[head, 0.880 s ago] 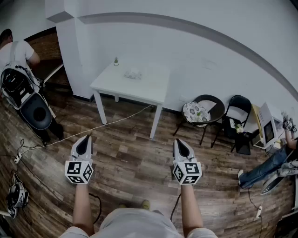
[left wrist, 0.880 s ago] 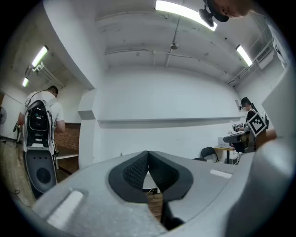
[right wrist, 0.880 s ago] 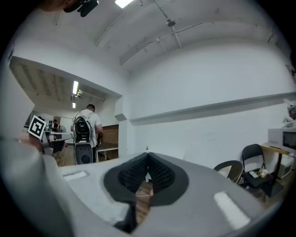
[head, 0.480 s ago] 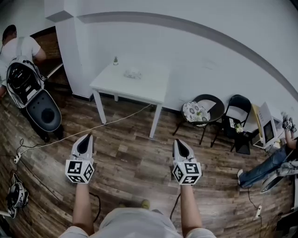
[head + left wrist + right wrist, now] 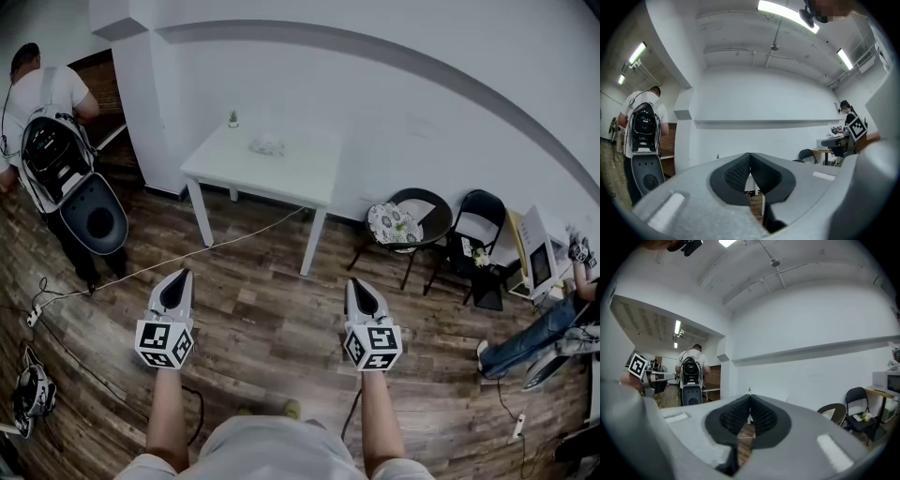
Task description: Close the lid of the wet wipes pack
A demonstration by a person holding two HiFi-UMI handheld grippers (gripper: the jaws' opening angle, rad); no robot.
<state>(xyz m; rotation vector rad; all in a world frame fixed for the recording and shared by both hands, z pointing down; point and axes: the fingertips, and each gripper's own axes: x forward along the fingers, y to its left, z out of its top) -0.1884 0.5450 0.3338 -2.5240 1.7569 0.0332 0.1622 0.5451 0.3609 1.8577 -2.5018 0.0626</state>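
A pale wet wipes pack (image 5: 267, 146) lies on a white table (image 5: 291, 180) against the far wall in the head view, too small to tell how its lid stands. My left gripper (image 5: 176, 278) hangs over the wooden floor well short of the table, jaws closed tip to tip with nothing between them. My right gripper (image 5: 353, 285) hovers level with it to the right, also shut and empty. In the left gripper view the left gripper (image 5: 750, 155) shows pads pressed together. The right gripper (image 5: 750, 398) looks the same in its own view.
A tiny potted plant (image 5: 232, 121) stands at the table's back left. A white cable (image 5: 169, 262) runs across the floor under the table. A person with a backpack (image 5: 56, 155) stands at left. Two chairs (image 5: 441, 230) sit at right, with another seated person (image 5: 548, 323) beyond.
The person with the backpack has straightened and shifted slightly right. Both grippers have edged a little forward towards the table and stay shut.
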